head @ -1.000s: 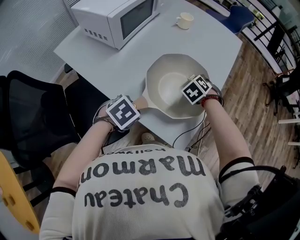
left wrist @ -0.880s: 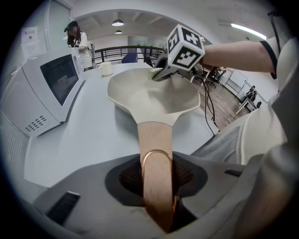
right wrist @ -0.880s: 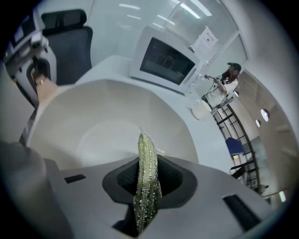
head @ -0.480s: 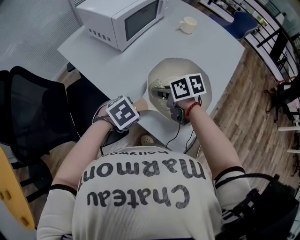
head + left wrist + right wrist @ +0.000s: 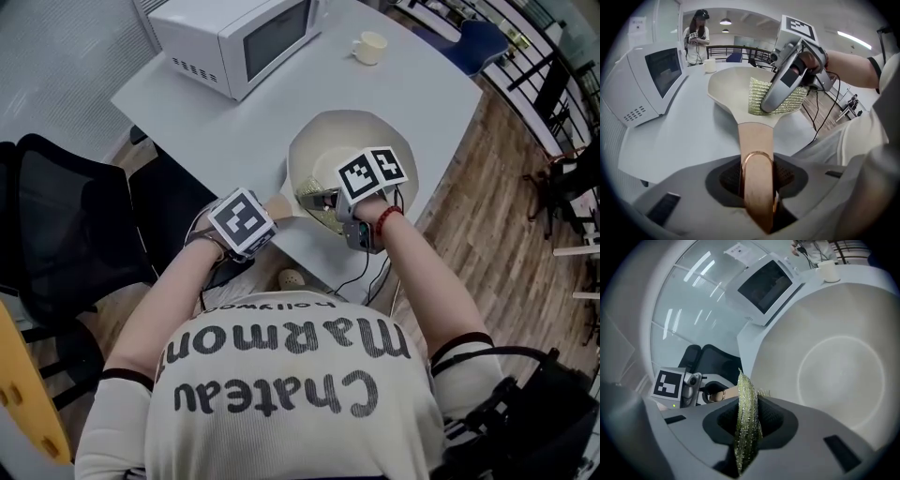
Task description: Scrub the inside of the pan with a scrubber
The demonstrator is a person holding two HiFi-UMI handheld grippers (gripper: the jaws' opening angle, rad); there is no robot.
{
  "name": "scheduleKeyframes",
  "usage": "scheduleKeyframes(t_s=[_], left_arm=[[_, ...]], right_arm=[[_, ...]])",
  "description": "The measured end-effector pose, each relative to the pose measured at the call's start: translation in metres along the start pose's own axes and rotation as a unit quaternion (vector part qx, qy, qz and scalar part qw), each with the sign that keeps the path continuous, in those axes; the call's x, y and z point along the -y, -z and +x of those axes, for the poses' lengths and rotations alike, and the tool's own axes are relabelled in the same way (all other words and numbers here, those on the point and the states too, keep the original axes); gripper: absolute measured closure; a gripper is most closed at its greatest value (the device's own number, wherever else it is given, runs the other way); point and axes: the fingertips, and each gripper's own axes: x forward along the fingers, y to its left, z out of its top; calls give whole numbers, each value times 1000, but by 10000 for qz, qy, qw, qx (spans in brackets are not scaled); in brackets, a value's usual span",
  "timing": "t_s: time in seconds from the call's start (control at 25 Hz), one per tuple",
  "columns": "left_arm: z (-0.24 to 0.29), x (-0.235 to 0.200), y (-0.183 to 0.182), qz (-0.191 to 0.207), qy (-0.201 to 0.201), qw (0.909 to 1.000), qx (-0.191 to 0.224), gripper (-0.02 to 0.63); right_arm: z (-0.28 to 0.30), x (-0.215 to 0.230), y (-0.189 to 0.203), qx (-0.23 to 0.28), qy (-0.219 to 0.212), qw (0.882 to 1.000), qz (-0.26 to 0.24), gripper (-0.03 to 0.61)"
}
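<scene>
Pan (image 5: 361, 131): cream, smooth, rigid, likely fairly heavy. Sits on grey table (image 5: 234, 122) near its edge. Left gripper (image 5: 758, 187) is clenched on the tan handle (image 5: 757, 140), the sensible hold. Scrubber (image 5: 746, 413): thin glittery green mesh, soft, light. Right gripper (image 5: 747, 432) pinches 1 edge, at the pan's near inner wall.

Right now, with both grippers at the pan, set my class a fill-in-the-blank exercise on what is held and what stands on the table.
1. The left gripper holds the pan by its ____.
2. The right gripper is shut on a glittery green ____.
3. The white appliance on the table is a ____.
4. Beyond the pan stands a small cream ____.
Missing words: handle; scrubber; microwave; cup.
</scene>
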Motion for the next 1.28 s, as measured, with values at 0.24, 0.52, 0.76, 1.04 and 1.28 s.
scheduleKeyframes(t_s=[0.24, 0.52, 0.76, 1.04, 1.28], left_arm=[[1, -10, -4, 57, -190, 9998, 8, 477], [5, -9, 0, -125, 62, 9999, -1, 476], [5, -7, 2, -91, 34, 10000, -14, 476], [5, -4, 3, -102, 87, 9999, -30, 474], [1, -1, 0, 13, 0, 10000, -54, 474]], right_arm=[[-5, 10, 10, -265, 267, 9989, -296, 523], [-22, 46, 24, -820, 1053, 9883, -738, 523], [-46, 82, 38, -1359, 1894, 9654, -1165, 523], [-75, 122, 30, -1631, 3028, 9199, -1885, 523], [-103, 154, 10, -1624, 4072, 8598, -2619, 523]])
